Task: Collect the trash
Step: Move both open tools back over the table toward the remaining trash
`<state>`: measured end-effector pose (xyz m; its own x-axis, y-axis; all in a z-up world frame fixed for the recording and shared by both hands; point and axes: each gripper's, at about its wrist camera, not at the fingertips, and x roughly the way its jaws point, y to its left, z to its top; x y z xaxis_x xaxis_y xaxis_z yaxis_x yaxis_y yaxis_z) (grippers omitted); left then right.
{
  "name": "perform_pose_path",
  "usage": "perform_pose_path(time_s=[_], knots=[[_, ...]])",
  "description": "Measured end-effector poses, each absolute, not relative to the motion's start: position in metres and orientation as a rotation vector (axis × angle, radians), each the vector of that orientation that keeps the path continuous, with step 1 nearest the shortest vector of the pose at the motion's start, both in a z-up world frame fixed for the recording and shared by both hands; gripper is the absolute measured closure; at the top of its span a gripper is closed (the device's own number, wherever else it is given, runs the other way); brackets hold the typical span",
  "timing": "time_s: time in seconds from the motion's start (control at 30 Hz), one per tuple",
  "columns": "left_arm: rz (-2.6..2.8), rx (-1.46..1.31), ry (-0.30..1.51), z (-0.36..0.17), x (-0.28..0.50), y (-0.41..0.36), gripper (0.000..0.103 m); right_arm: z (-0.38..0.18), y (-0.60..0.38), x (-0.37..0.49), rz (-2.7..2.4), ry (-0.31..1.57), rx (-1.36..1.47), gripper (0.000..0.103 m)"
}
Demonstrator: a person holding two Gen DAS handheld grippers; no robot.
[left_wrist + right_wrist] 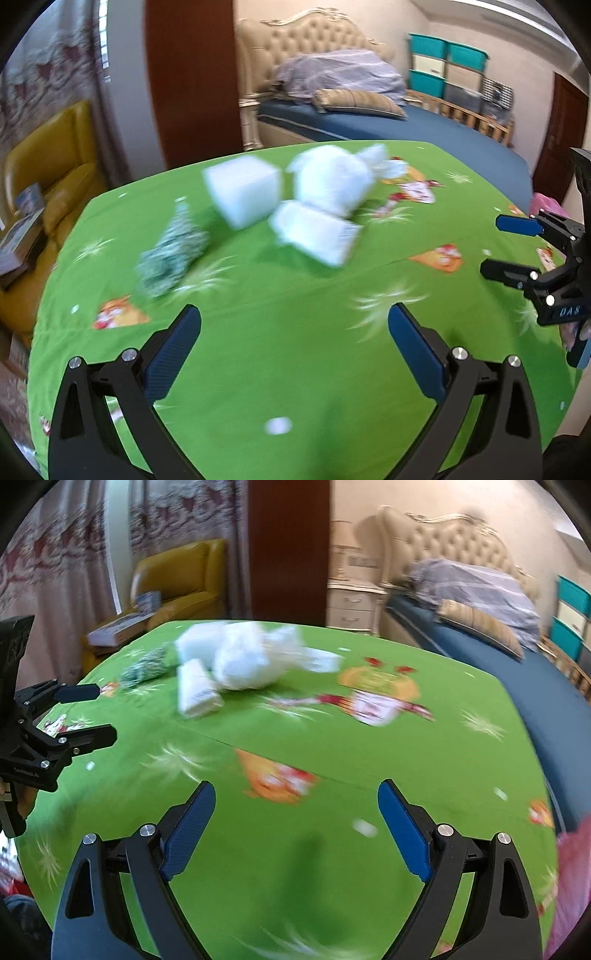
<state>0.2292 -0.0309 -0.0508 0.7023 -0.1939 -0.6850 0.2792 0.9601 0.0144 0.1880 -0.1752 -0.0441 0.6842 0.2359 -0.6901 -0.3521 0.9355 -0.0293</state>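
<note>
Both black blue-padded grippers, left [294,325] and right [296,799], spread wide, empty; risk nudging blurred white foam blocks [242,190] off green tablecloth [295,369].

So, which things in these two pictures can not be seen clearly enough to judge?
- White block, crumpled white bag, flat white pack: motion blur in both views, so the pack's label cannot be read.
- Small tree ornament: blurred, details lost.
- Pink object: cut off by the right wrist view's edge; unidentifiable.
- White specks on the tablecloth: too small to name.
- Left tongs and right tongs: open, empty.
</note>
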Motion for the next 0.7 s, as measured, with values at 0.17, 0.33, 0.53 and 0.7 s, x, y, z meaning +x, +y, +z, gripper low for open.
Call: perform_pose_path(time_s=[0.17,0.33,0.53,0.7], knots=[[-0.164,0.083,0.747,-0.05,0.234,0.017,0.005,-0.047,-0.122,0.216,0.408,0.75,-0.229,0.025],[-0.106,0.034,0.774,-0.055,0.246,0.058,0.005,-0.051,-0.092,0.248,0.451,0.784,-0.241,0.029],[-0.106,-0.041,0.831,-0.064,0.269,0.086,0.005,-0.056,-0.064,0.279,0.48,0.812,-0.271,0.034],[-0.108,-0.054,0.861,-0.069,0.291,0.086,0.005,-0.063,-0.061,0.293,0.487,0.848,-0.282,0.052]])
